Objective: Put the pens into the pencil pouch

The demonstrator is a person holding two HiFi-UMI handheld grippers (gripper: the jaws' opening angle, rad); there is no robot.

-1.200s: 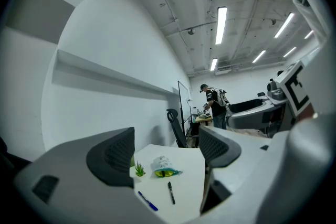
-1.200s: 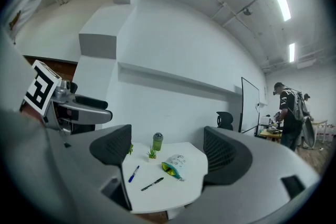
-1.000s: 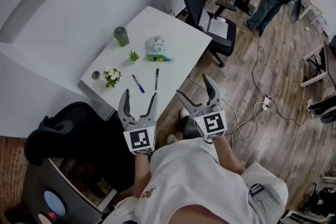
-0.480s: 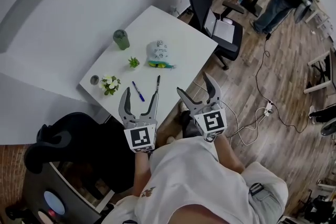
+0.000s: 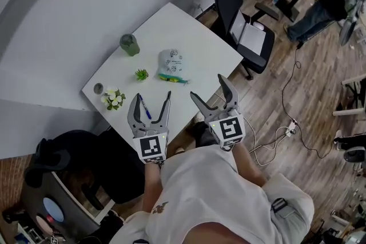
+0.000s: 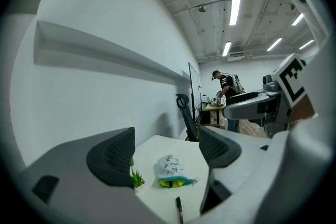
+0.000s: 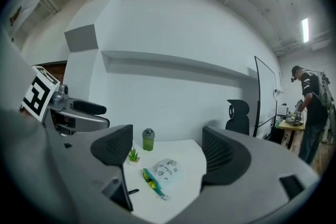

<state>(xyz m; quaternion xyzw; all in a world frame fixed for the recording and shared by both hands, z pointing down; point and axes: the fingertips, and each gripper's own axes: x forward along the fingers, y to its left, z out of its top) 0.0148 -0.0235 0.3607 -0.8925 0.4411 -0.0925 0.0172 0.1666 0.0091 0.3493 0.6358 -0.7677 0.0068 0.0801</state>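
A white pencil pouch (image 5: 170,60) with a yellow-green zipper edge lies on the white table (image 5: 200,43); it also shows as the pouch (image 6: 170,167) and the pouch (image 7: 167,169). A blue pen (image 5: 144,107) lies near the table's front edge, seen between the jaws of my left gripper (image 5: 152,99). A black pen (image 6: 179,209) lies just before the pouch, and its tip (image 7: 132,191) shows beside my right gripper's left jaw. My right gripper (image 5: 207,87) hovers over the table's front corner. Both grippers are open, empty and held above the table.
A green cup (image 5: 129,44), a small green plant (image 5: 141,74), white flowers (image 5: 112,98) and a small round object (image 5: 98,88) stand along the table's left side. A black office chair (image 5: 243,14) is at the far end, another dark chair (image 5: 63,157) to my left. Cables (image 5: 286,126) lie on the floor.
Both grippers have come forward to the table's front edge, still open. The blue pen now sits between the left gripper's jaws in the head view. Nothing on the table has moved.
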